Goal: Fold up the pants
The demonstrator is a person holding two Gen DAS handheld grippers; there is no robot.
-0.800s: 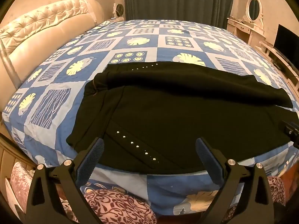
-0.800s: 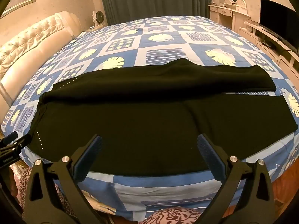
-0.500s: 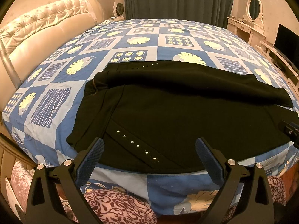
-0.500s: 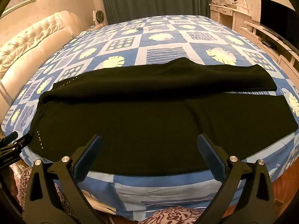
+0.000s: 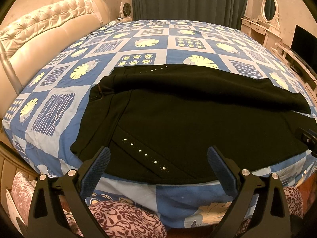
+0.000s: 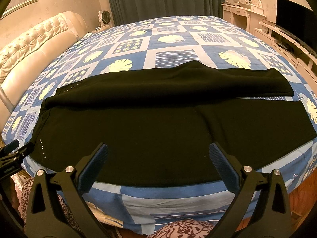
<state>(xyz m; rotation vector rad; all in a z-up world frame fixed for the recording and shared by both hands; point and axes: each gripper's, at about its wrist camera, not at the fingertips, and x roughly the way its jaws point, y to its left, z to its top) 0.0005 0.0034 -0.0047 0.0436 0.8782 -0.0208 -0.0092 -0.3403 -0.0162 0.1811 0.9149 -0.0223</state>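
Note:
Black pants (image 5: 188, 119) lie flat across the near part of the bed, waist at the left, legs running right. The far leg lies partly over the near one. Small silver studs (image 5: 145, 154) line a pocket near the waist. In the right wrist view the pants (image 6: 158, 123) span the whole width. My left gripper (image 5: 158, 155) is open and empty, just short of the near hem by the waist. My right gripper (image 6: 158, 152) is open and empty, just short of the near edge at mid-leg. Neither touches the cloth.
The bed has a blue patchwork cover (image 5: 158, 45) and a cream tufted headboard (image 5: 39, 31) at the left. A white dresser with an oval mirror (image 5: 267, 19) and a TV (image 6: 293, 25) stand at the right. Dark curtains (image 5: 188, 0) hang behind. Patterned cloth (image 5: 122, 218) shows below the bed edge.
Both grippers have crept slightly toward the bed. The pants have not moved and both grippers stay open.

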